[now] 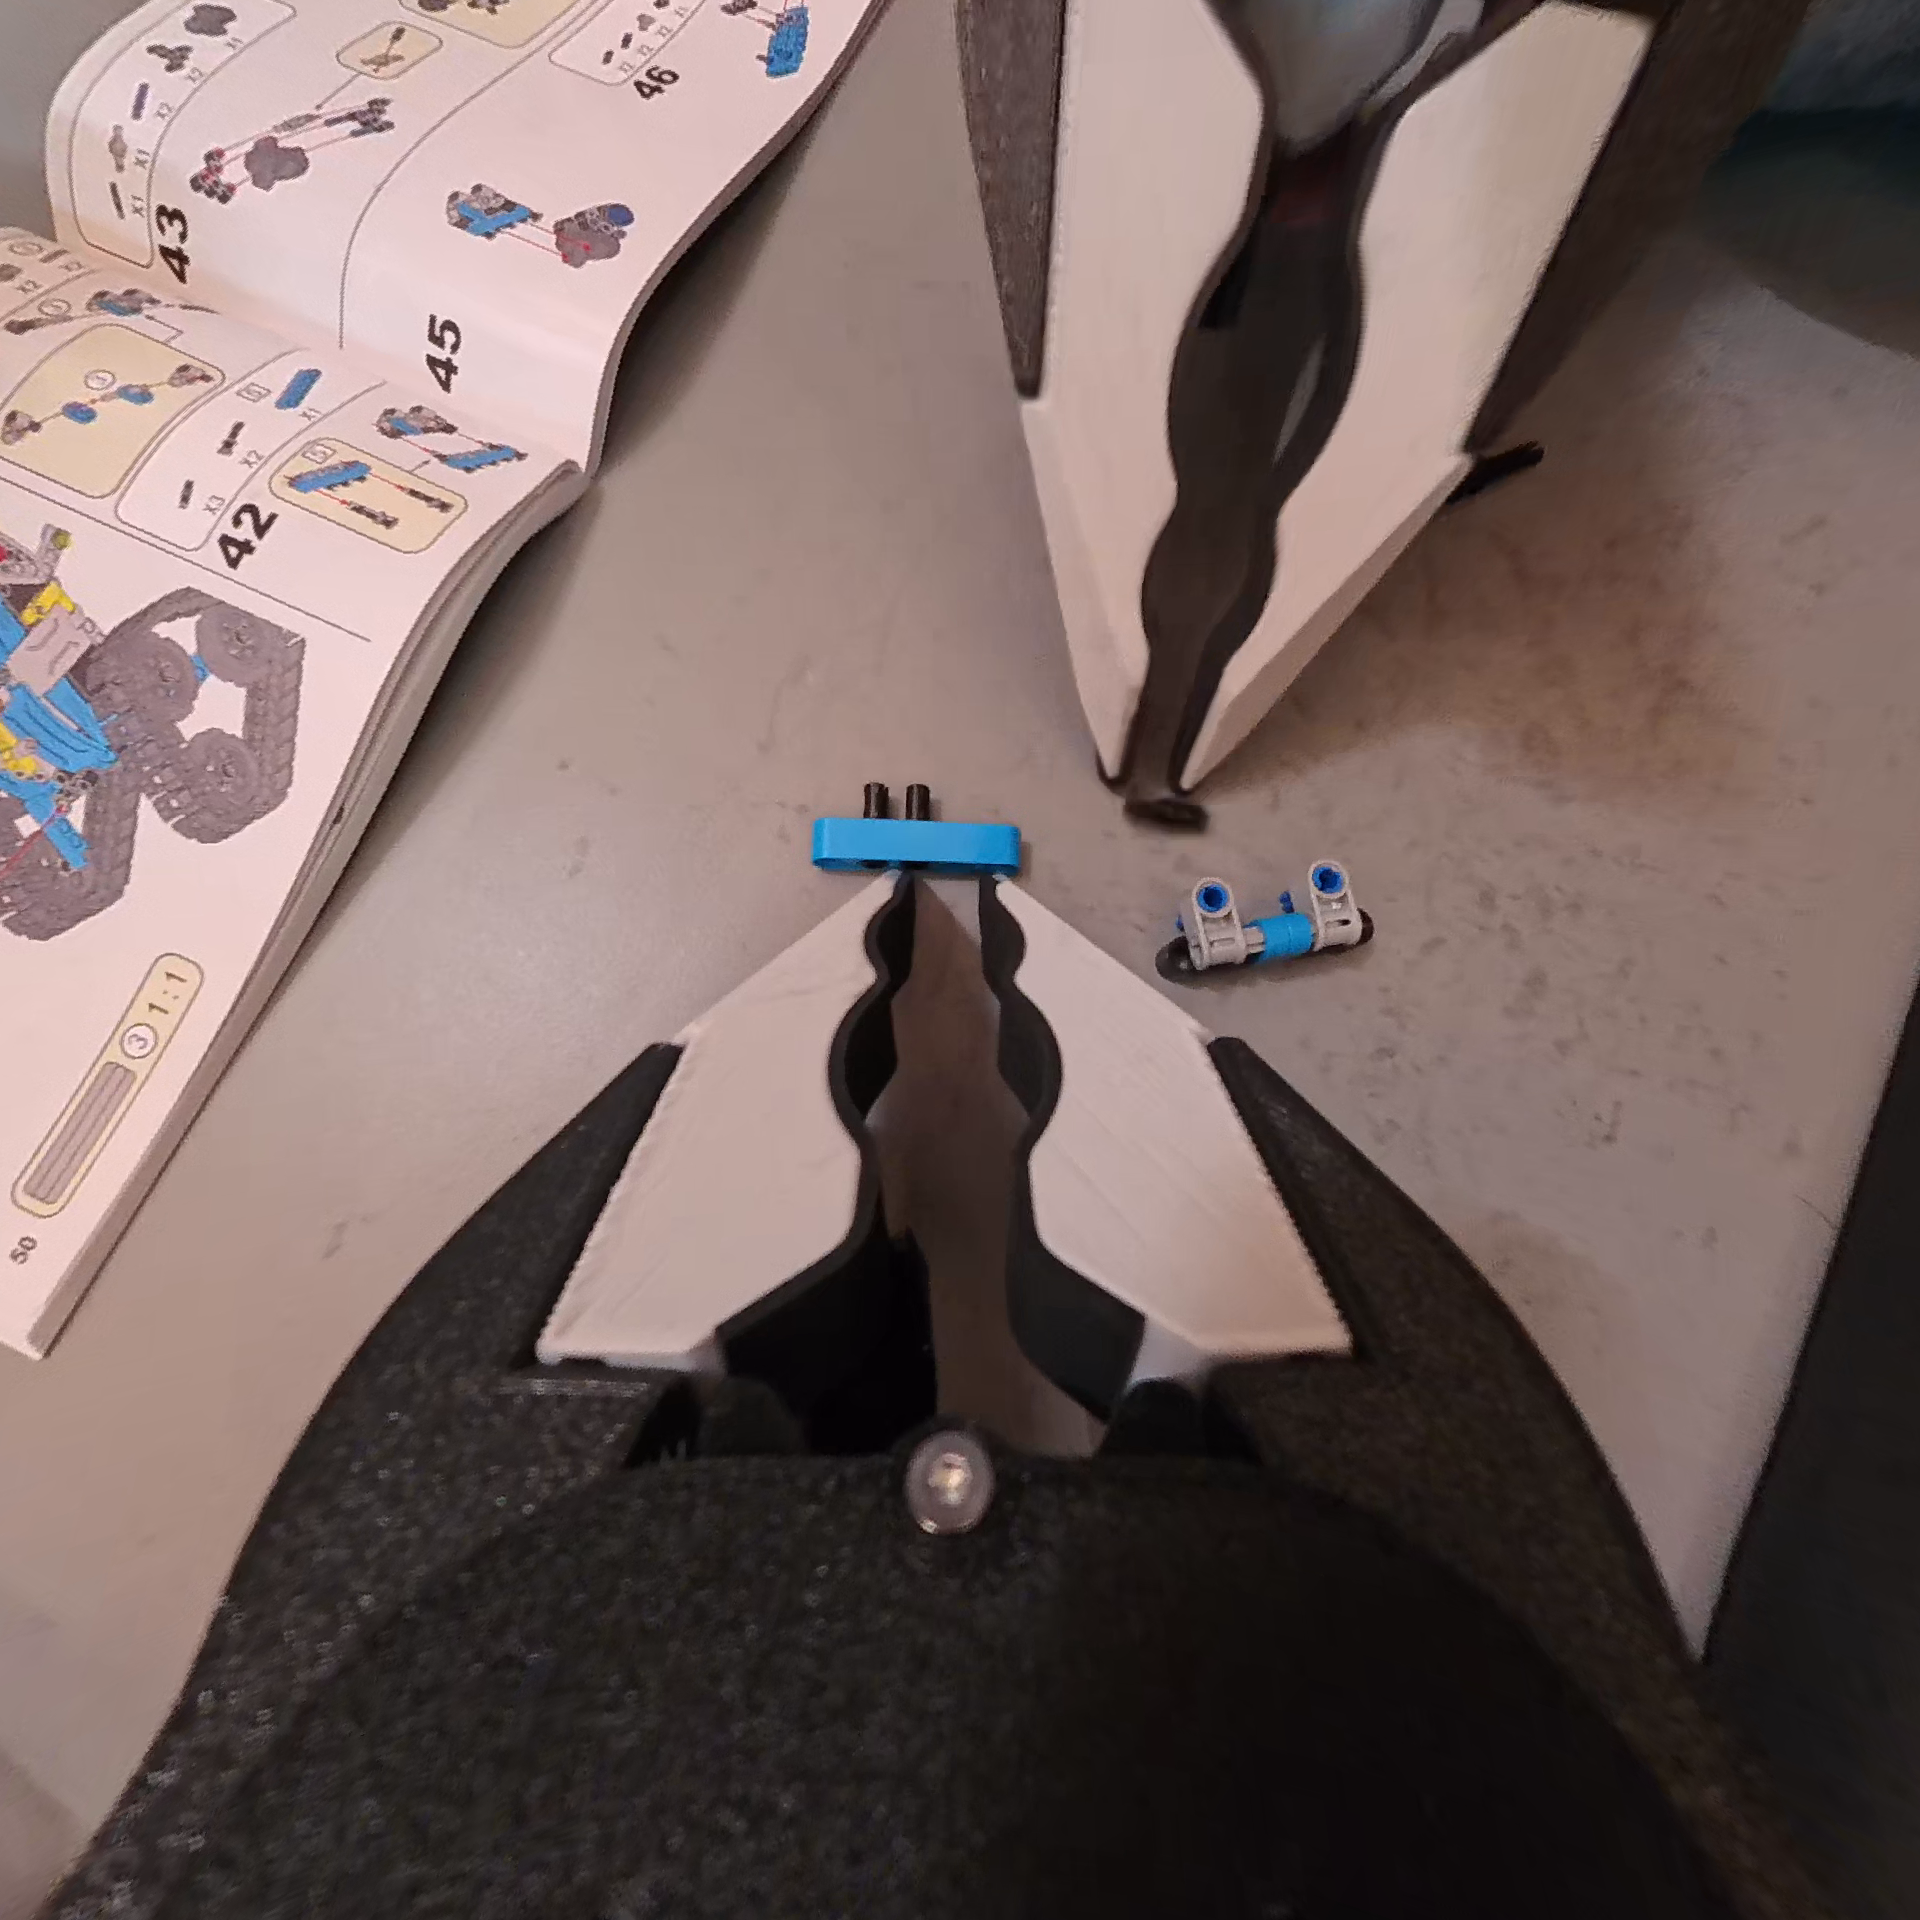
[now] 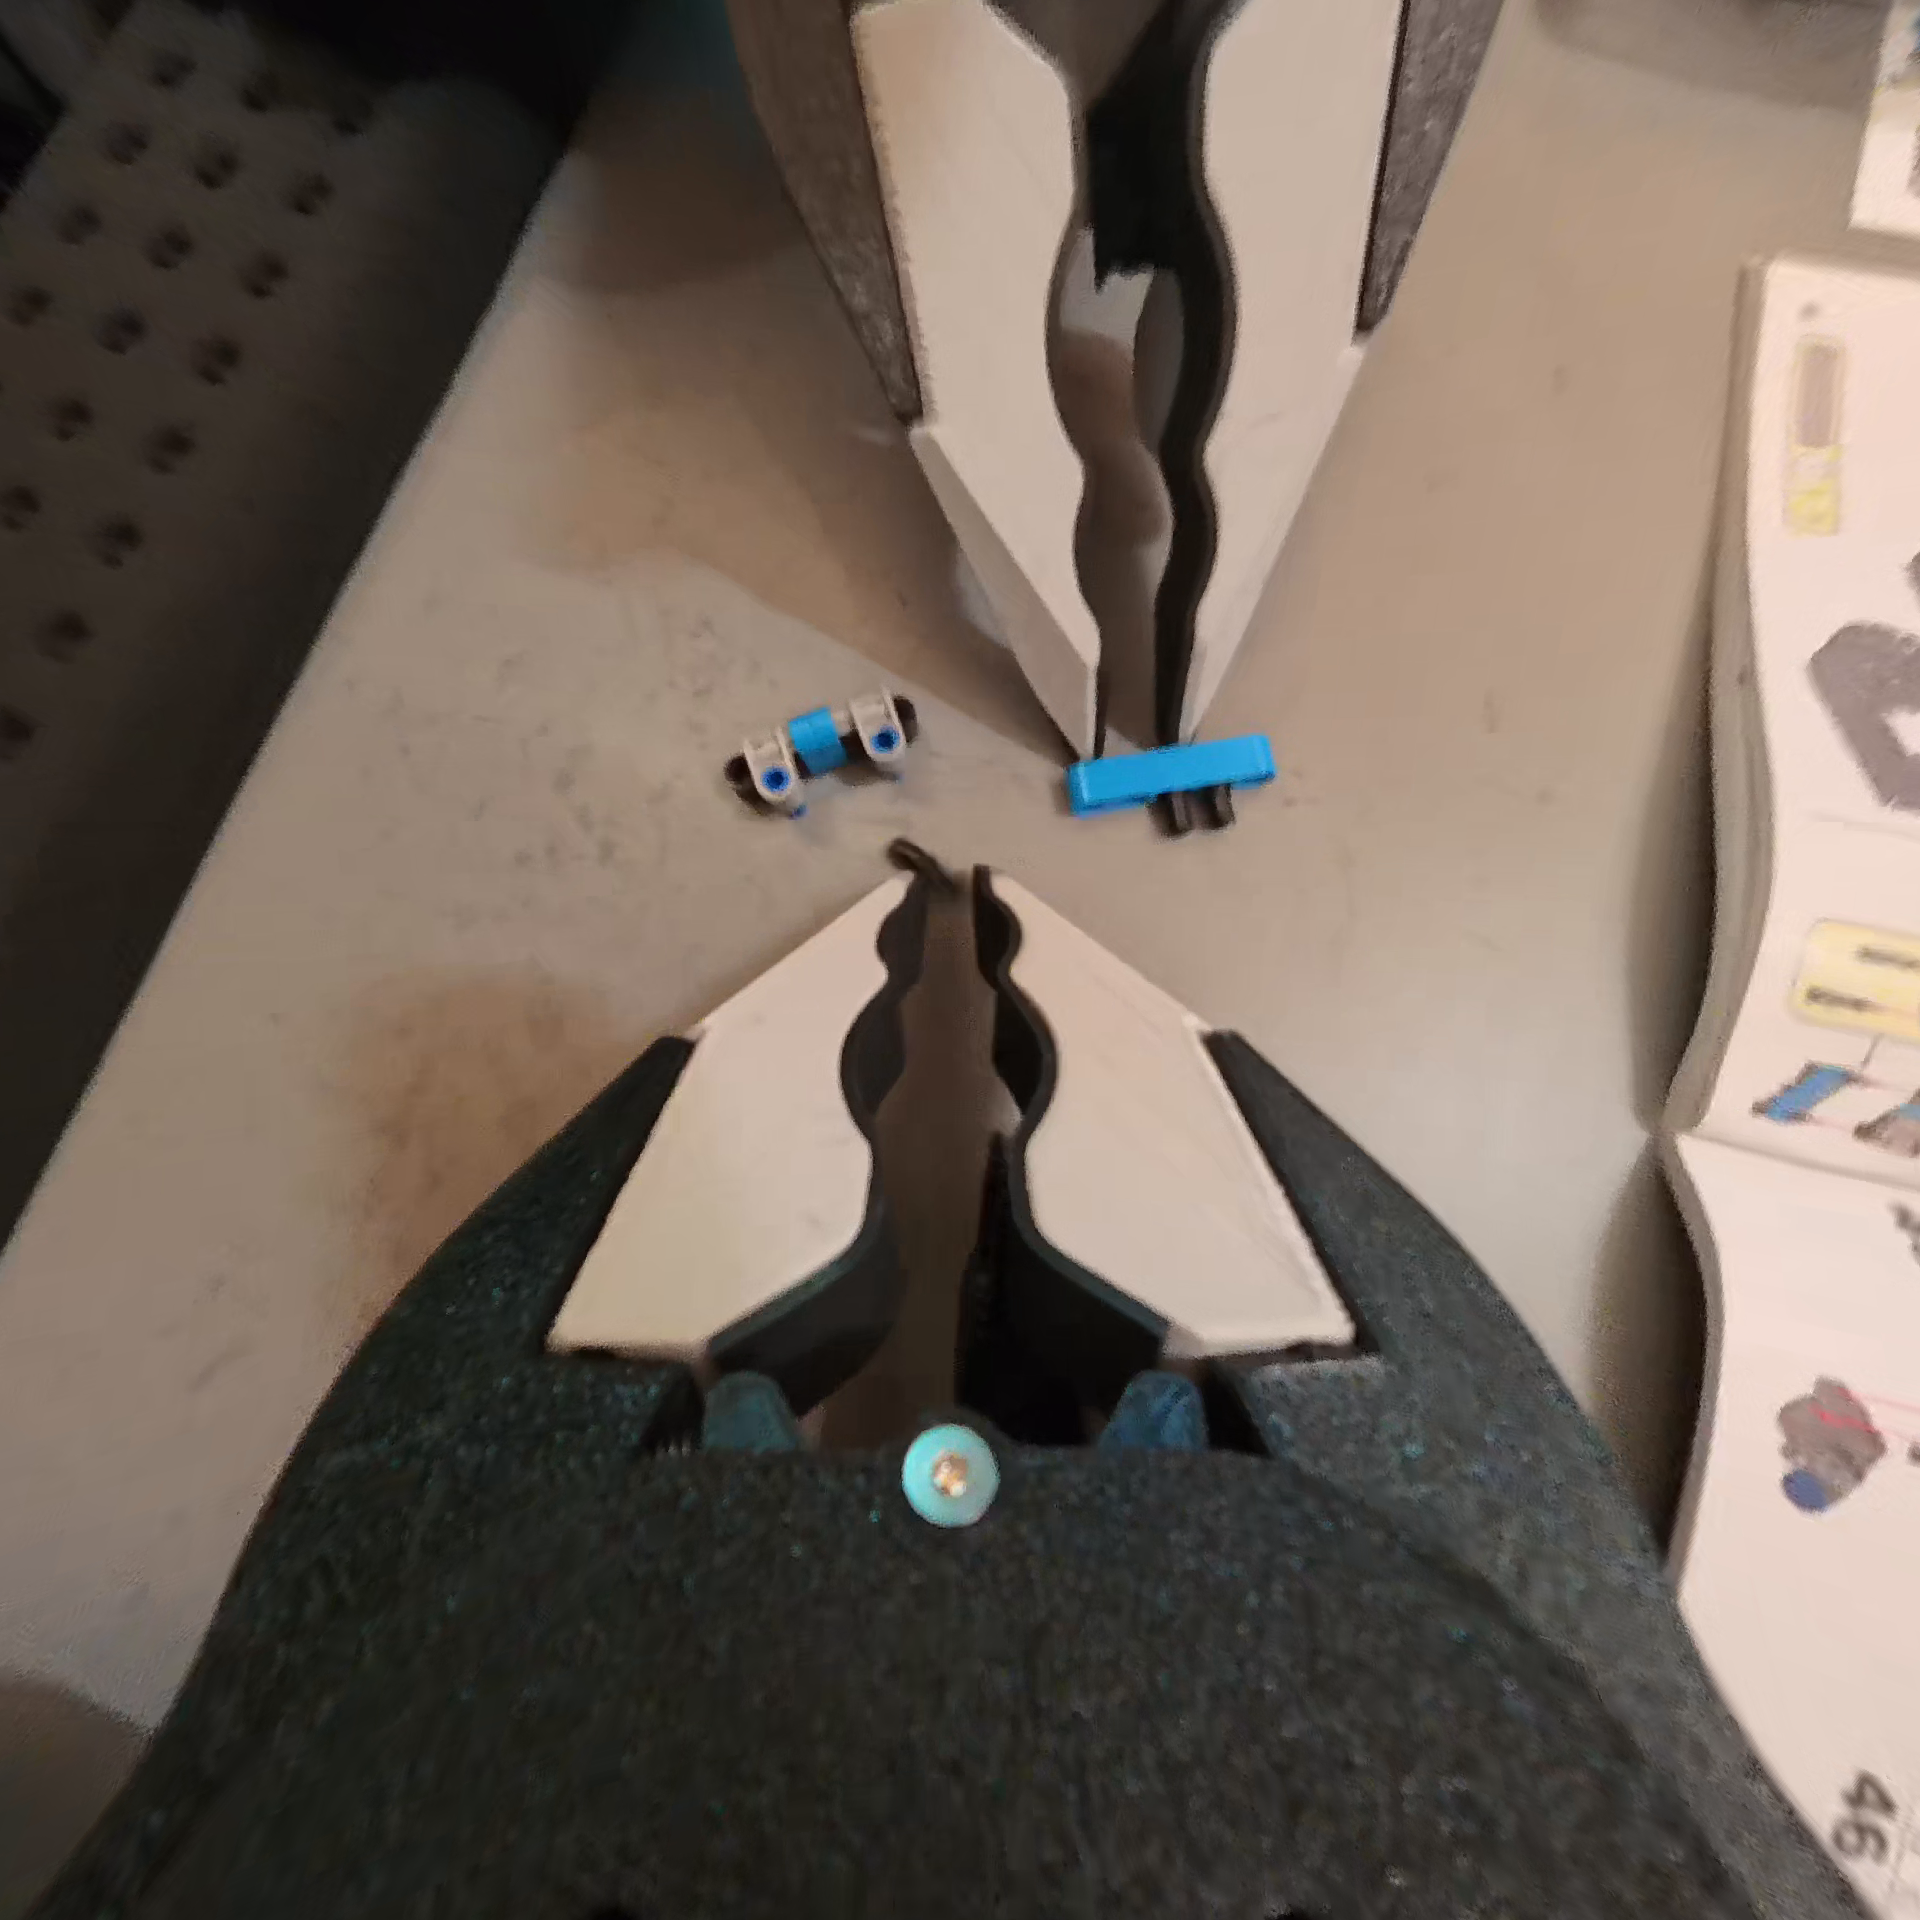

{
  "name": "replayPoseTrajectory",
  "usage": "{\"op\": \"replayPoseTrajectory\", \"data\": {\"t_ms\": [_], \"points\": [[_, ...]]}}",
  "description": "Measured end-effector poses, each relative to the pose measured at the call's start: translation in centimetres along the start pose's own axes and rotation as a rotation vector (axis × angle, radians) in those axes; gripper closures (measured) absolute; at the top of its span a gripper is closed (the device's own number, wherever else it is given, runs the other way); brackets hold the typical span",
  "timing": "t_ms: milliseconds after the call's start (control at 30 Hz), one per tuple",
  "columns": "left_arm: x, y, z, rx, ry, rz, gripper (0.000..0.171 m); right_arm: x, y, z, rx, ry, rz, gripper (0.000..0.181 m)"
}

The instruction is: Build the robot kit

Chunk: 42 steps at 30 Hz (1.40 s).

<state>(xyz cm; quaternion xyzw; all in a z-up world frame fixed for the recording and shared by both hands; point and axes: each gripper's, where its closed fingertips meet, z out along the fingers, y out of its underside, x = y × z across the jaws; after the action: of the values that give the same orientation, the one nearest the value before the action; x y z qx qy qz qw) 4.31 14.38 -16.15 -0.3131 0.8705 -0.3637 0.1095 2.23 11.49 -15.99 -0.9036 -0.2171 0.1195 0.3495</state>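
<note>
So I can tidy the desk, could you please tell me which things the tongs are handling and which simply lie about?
In the tongs: blue plastic beam with two black pins (left tongs); small black pin (right tongs).
Lying about: grey-and-blue connector assembly; open paper instruction booklet.

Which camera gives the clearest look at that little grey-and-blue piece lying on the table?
The left wrist view: the grey-and-blue piece is sharp there, both round blue ends showing. The right wrist view shows it too, but slightly blurred.
</note>
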Motion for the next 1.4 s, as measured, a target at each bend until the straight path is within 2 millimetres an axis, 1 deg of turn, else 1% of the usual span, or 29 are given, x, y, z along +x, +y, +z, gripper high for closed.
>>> {"op": "replayPoseTrajectory", "data": {"t_ms": [67,367,600,833,867,900,1000,1033,1100,1133,1233,1300,1400], "points": [[0.0,0.0,0.0,-0.002,-0.003,0.002,0.160,0.2,0.5,-0.2,-0.026,0.017,-0.002,0.172],[0.0,0.0,0.0,-0.002,-0.004,0.007,0.160,-0.3,0.0,0.0,-0.019,0.007,-0.020,0.169],[0.0,0.0,0.0,-0.003,-0.006,0.009,0.160,-0.1,0.5,0.0,-0.043,0.019,-0.016,0.169],[0.1,0.0,0.0,0.003,-0.004,0.016,0.160,0.0,0.4,0.0,-0.034,0.004,0.024,0.177],[0.1,0.0,0.0,0.005,-0.003,0.017,0.161,0.1,0.4,0.0,-0.041,0.010,0.028,0.177],[0.1,0.0,0.0,0.007,0.000,0.015,0.162,0.6,0.4,-0.1,-0.044,0.042,0.019,0.177],[0.1,0.0,0.0,0.008,0.008,0.015,0.162,3.3,0.2,-0.8,-0.032,0.188,-0.010,0.178],[0.1,0.0,0.0,0.007,0.012,0.016,0.162,4.0,0.1,-1.1,-0.034,0.242,-0.043,0.178],[0.1,-0.1,0.1,0.006,0.021,0.015,0.162,4.6,-0.2,-1.0,-0.054,0.312,-0.134,0.178],[0.1,-0.1,0.1,0.006,0.025,0.014,0.162,4.6,-0.3,-0.8,-0.070,0.324,-0.166,0.178],[0.1,-0.1,0.1,0.002,0.033,0.012,0.162,4.3,0.0,-0.4,-0.111,0.321,-0.183,0.178],[0.1,-0.1,0.1,-0.003,0.031,0.015,0.162,4.2,0.0,-0.5,-0.108,0.314,-0.170,0.178],[0.1,-0.1,0.1,-0.006,0.023,0.019,0.162,3.8,-0.1,-1.4,-0.106,0.282,-0.125,0.178]]}}
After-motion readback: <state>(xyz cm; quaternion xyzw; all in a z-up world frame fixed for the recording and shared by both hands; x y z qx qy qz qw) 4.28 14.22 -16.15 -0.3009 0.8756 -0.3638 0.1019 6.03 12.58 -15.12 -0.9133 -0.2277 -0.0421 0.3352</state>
